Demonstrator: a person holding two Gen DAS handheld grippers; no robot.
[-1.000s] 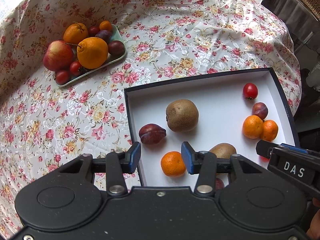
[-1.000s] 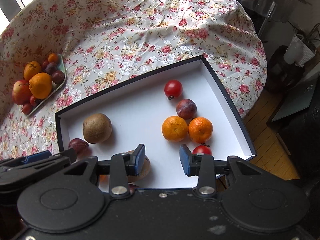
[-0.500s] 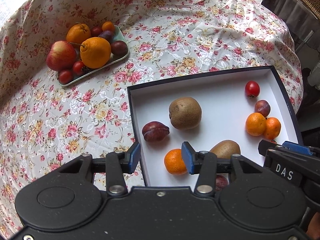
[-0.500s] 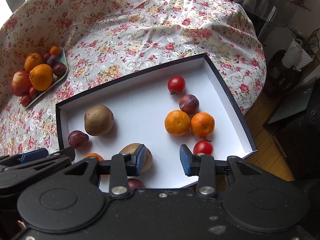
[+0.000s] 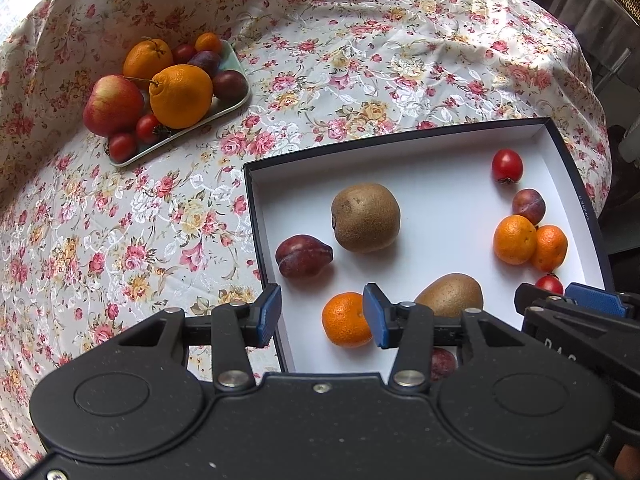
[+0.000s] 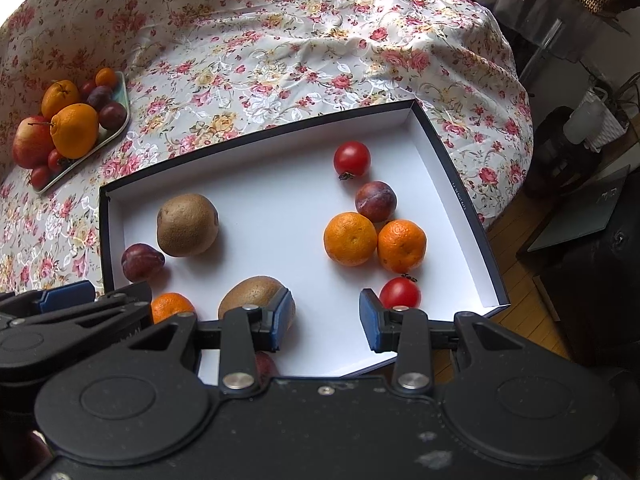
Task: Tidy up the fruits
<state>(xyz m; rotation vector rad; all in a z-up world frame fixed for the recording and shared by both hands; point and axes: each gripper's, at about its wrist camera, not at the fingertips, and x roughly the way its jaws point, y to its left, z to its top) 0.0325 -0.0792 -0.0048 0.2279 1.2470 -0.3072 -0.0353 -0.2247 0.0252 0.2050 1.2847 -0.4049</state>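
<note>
White box point(image 5: 580, 184) rim print (illegible), right gripper point(image 5: 568, 300) lettering partly readable

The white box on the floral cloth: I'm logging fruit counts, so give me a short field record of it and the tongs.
box: white box, dark rim, on floral tablecloth
kiwis: two, far one, near one
mandarins: touching pair, single
tomatoes: two
plums: at least three, one mostly hidden
left tongs: open, empty
right tongs: open, empty
green tray: more fruit
</note>
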